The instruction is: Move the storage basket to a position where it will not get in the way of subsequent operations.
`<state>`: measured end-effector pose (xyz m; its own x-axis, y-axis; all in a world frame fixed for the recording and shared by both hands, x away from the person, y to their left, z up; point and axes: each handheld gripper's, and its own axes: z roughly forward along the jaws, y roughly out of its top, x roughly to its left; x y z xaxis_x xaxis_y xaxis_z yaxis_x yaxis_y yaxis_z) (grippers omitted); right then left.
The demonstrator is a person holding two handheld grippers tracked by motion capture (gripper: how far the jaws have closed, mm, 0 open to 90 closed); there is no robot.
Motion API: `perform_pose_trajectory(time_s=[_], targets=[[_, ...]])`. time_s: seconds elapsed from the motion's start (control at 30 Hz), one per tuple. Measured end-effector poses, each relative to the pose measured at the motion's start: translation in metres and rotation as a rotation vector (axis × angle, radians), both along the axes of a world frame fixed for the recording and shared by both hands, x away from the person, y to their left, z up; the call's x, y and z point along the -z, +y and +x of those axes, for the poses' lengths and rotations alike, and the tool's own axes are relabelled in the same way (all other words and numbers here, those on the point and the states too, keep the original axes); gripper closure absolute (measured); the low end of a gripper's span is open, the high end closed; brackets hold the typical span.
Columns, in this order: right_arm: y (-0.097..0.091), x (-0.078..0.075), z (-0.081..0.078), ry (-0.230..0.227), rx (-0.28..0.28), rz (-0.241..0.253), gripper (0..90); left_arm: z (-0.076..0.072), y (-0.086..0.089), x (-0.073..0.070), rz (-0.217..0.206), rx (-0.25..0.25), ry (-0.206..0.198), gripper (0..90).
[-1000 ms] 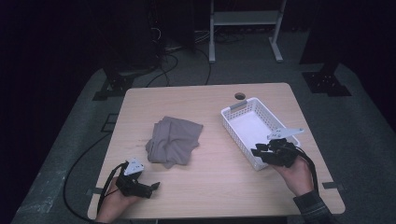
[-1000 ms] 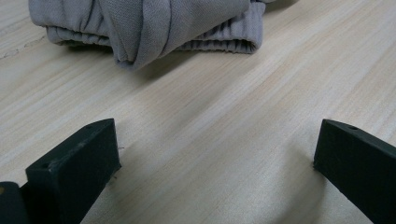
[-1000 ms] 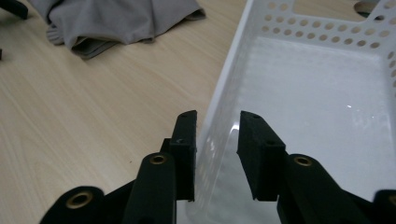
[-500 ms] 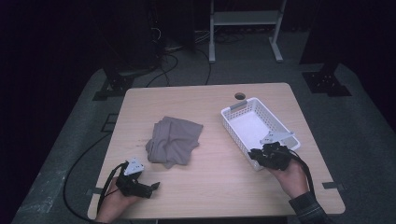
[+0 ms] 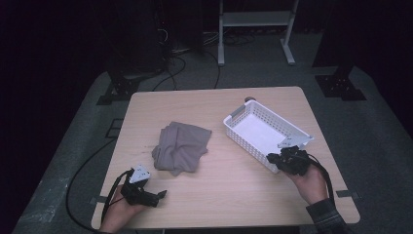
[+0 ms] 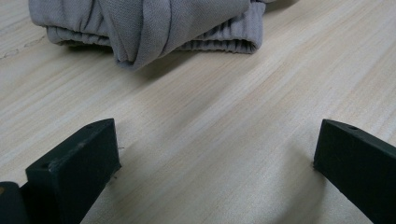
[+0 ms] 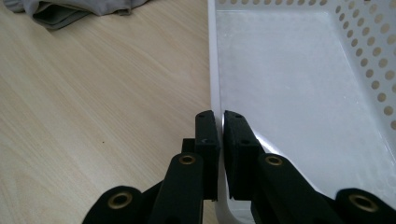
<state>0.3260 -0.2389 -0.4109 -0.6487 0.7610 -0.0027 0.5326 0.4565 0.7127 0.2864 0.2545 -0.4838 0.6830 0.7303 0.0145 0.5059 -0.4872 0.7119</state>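
The white basket (image 5: 265, 131) sits right of centre in the high view, on the wooden table (image 5: 234, 195), its long side running diagonally from upper left to lower right. At its lower-right end the right gripper (image 5: 278, 160) has its jaws, which have just been closing, pinched on the basket's near wall; in the right gripper view that thin white wall (image 7: 215, 84) runs up the middle of the frame and passes between the two black pads, one outside and one inside. Left of centre in the high view lies a crumpled grey cloth (image 5: 181, 147), well apart from the basket. At the lower left the left gripper (image 5: 158, 196) rests low on the table, jaws spread wide with bare wood between them, the cloth (image 6: 149, 23) at the top of its own view.
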Motion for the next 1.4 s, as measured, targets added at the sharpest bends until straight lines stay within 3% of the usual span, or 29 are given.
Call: perform_pose_trajectory(time_s=[0.3, 0.5, 0.77, 1.1, 1.4], targets=[[-0.008, 0.0, 0.008, -0.015, 0.012, -0.016, 84.1, 0.0, 0.0, 0.0, 0.0, 0.0, 0.0, 0.0], [-0.018, 0.0, 0.022, -0.025, 0.017, -0.022, 84.2, 0.0, 0.0, 0.0, -0.002, -0.001, -0.003, 0.0], [-0.034, 0.001, 0.049, -0.038, 0.028, -0.024, 84.3, 0.0, 0.0, 0.0, -0.002, -0.001, -0.003, 0.0], [-0.047, -0.001, 0.086, -0.037, 0.053, -0.06, 84.3, 0.0, 0.0, 0.0, -0.002, -0.001, -0.002, 0.0], [-0.058, -0.001, 0.122, -0.02, 0.085, -0.031, 84.3, 0.0, 0.0, 0.0, -0.003, -0.001, -0.003, 0.0]])
